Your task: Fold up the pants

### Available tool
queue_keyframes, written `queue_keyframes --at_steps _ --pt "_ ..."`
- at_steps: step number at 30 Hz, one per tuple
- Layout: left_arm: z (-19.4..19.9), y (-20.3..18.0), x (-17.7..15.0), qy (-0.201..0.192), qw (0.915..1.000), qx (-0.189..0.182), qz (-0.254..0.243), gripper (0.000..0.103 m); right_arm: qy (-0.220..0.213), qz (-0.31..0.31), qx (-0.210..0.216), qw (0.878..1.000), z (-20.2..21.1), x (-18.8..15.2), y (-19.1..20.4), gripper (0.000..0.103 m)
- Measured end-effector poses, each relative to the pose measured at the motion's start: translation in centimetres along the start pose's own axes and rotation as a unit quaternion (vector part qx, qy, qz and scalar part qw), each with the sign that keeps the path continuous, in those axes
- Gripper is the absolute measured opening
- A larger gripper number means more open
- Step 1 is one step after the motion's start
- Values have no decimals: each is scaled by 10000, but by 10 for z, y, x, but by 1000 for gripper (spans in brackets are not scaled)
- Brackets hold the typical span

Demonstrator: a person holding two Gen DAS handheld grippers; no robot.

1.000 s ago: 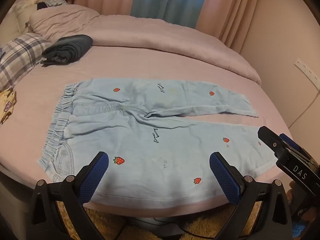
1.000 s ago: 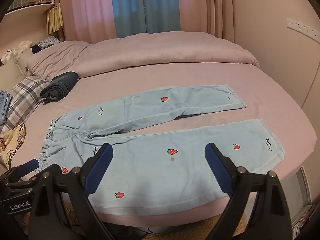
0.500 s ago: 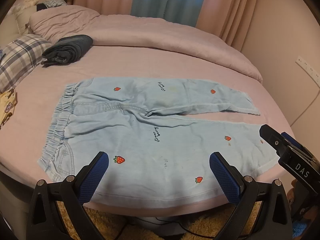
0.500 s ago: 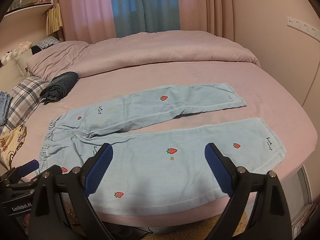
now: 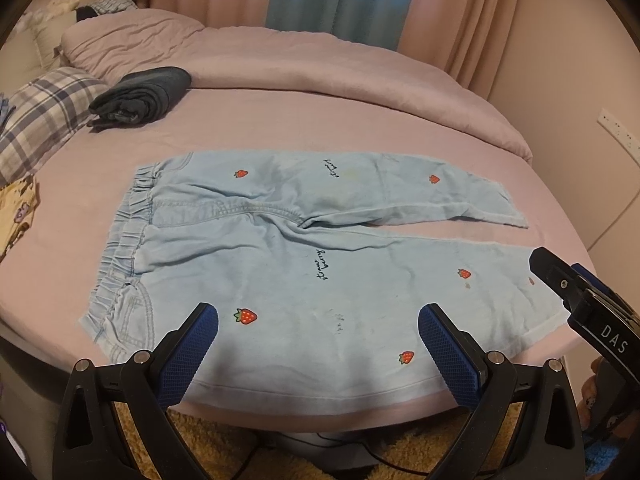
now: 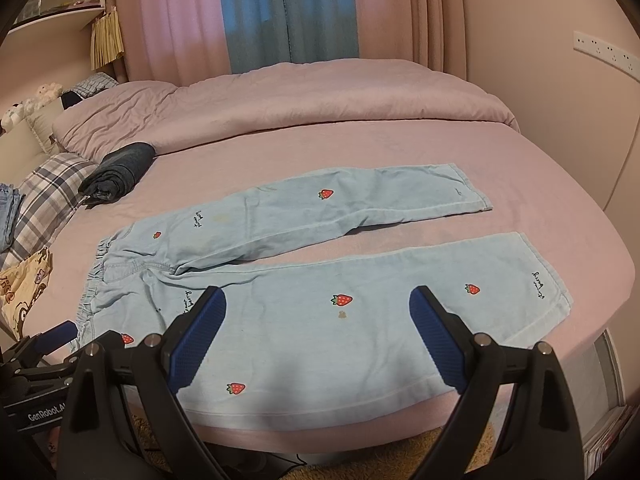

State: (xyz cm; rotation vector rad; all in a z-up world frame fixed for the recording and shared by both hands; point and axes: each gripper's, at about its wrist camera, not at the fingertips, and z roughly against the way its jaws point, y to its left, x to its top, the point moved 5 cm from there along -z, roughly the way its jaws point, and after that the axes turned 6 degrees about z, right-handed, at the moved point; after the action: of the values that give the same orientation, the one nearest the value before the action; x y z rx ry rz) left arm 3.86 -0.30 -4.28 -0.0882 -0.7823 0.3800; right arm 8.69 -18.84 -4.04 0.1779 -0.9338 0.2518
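Light blue pants [image 5: 280, 256] [image 6: 320, 280] with red strawberry prints lie flat on the pink bed, waistband to the left, both legs spread to the right with a gap between them. My left gripper [image 5: 318, 340] hovers open above the near leg, close to the bed's front edge, holding nothing. My right gripper [image 6: 316, 320] is also open and empty, above the near leg further toward the cuffs. The right gripper's body shows at the right edge of the left wrist view, over the near cuff.
A rolled dark garment [image 5: 144, 94] [image 6: 118, 172] lies at the back left beside a plaid pillow [image 5: 36, 112]. A bunched pink duvet [image 6: 280, 108] runs along the far side. Yellow printed cloth [image 6: 24, 288] sits at the left edge. A shaggy rug [image 5: 224, 448] lies below the bed.
Both grippers have drifted slightly; the pants sit a little lower and closer in both views. Nothing was gripped and the pants have not moved on the bed.
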Motion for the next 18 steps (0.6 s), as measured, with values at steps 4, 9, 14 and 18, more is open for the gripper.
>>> queue_keyframes --at_steps 4,9,14,18 --pt "-1 1 0 -4 10000 -40 33 99 31 18 -16 10000 0 -1 0 94" --pt "-2 1 -2 54 10000 -2 16 98 104 110 -88 9998 -1 -3 -1 94" --pt "-2 1 -1 47 10000 -18 15 98 114 34 -42 9999 -1 -4 0 94" --pt "-3 1 -2 75 10000 -2 16 98 171 -46 9 9998 -1 -3 -1 94"
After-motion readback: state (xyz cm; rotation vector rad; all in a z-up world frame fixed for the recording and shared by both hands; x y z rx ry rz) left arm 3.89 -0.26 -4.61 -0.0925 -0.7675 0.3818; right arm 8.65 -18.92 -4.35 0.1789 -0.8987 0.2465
